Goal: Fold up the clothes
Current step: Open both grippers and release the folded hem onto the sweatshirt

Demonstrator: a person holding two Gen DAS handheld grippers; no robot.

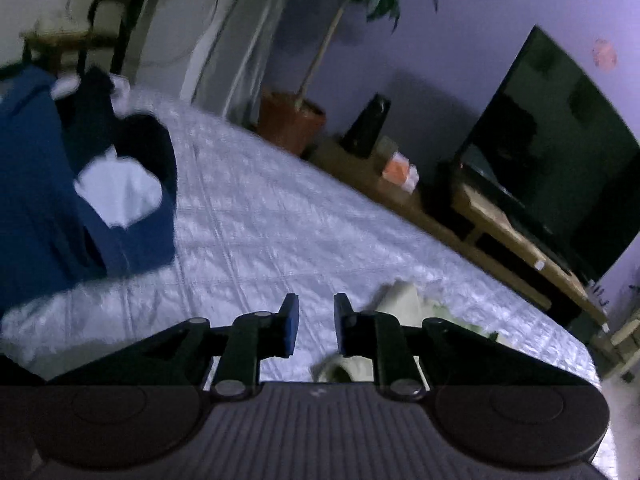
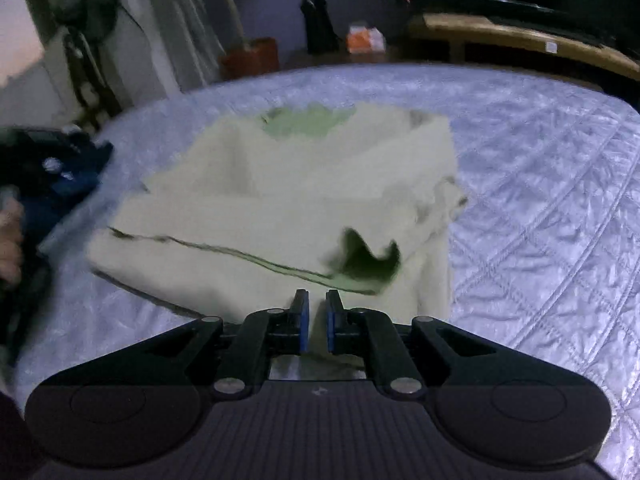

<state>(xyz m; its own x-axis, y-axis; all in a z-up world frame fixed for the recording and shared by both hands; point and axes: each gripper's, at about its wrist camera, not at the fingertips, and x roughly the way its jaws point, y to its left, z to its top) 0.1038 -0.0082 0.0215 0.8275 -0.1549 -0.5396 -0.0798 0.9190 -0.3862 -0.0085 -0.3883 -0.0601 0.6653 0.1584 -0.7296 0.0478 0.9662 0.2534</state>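
Observation:
A pale green garment (image 2: 288, 208) lies folded into a rough rectangle on the white quilted bed (image 2: 540, 200), with a dark patch near its front right corner. My right gripper (image 2: 316, 320) hovers over its near edge, pads a narrow gap apart, and I see no cloth pinched between them. A corner of the same garment (image 1: 400, 300) shows beside my left gripper (image 1: 316, 328), which is open over bare quilt (image 1: 280, 220) with nothing between its fingers. A blue garment with a white patch (image 1: 40, 200) lies bunched at the far left, also seen in the right wrist view (image 2: 76, 168).
A person's hand (image 2: 10, 240) shows at the left edge by the blue garment. Beyond the bed's far edge stand a wooden bench (image 1: 500, 232) with a dark television (image 1: 560, 160), an orange box (image 1: 400, 172) and a potted plant (image 1: 290, 120).

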